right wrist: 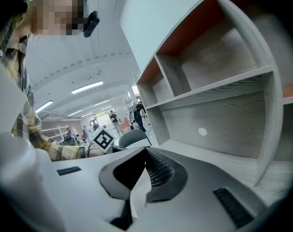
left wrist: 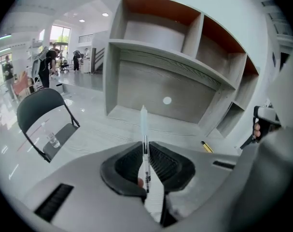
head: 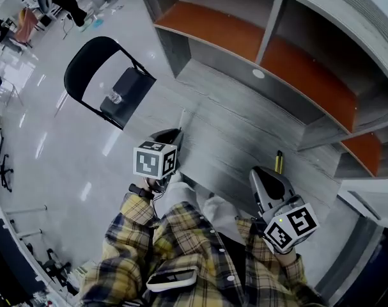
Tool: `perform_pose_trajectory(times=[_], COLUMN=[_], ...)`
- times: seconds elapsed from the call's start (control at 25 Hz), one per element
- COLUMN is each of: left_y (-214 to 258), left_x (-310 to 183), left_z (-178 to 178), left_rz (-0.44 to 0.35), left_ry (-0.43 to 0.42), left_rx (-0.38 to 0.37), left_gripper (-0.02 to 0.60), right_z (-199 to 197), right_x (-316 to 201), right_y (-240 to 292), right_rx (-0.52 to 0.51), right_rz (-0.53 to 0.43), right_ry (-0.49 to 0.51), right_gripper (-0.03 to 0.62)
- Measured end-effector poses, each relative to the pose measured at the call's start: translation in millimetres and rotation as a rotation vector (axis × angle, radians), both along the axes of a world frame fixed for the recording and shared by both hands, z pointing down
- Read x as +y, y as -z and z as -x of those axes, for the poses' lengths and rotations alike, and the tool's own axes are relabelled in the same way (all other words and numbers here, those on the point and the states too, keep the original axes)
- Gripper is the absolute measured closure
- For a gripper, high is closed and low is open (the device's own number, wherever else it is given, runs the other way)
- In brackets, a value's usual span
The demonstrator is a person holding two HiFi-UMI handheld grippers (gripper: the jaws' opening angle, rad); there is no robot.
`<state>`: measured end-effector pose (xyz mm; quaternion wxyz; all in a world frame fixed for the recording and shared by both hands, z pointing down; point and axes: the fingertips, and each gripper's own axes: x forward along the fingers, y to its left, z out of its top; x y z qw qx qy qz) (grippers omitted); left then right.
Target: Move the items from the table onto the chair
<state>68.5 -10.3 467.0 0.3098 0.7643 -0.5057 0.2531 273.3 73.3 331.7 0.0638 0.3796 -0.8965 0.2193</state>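
Left gripper (left wrist: pixel 145 148) clamps a pen (left wrist: pixel 143 122); a glass (left wrist: pixel 53 140) sits on the chair (left wrist: pixel 37 105).

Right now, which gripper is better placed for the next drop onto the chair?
Left. The left gripper grips the pen and the chair stands on that side; the right gripper is shut and empty.

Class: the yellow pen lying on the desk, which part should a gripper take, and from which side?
Probably mid-barrel, from above, jaws straddling its long axis: the yellow pen is slim and lies flat on the desk, so only its sides offer a pinch. The right gripper, shut and empty nearby, must open first.
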Motion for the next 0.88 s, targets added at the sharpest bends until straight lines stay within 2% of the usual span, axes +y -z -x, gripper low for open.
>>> perform_pose_trajectory(times=[0.12, 0.28, 0.52, 0.76, 0.88], left_y=[-1, -5, -24, -48, -69], left_x=[1, -9, -42, -83, -105], left_z=[44, 100, 195, 296, 339], left_rz=[-0.005, -0.009, 0.017, 0.05, 0.076], left_ry=[0.063, 0.102, 0.084, 0.043, 0.05], left_rx=[0.002, 0.018, 0.038, 0.035, 0.041], left_gripper=[0.535, 0.535, 0.535, 0.535, 0.535], right_z=[38, 100, 218, 342, 397], right_x=[-14, -41, -89, -138, -162], right_y=[-10, -18, -32, -65, -87], right_rx=[0.014, 0.049, 0.075, 0.094, 0.104], right_rz=[0.014, 0.019, 0.029, 0.091, 0.125], right_ry=[0.057, 0.106, 0.115, 0.102, 0.113], right_gripper=[0.577, 0.577, 0.577, 0.577, 0.577])
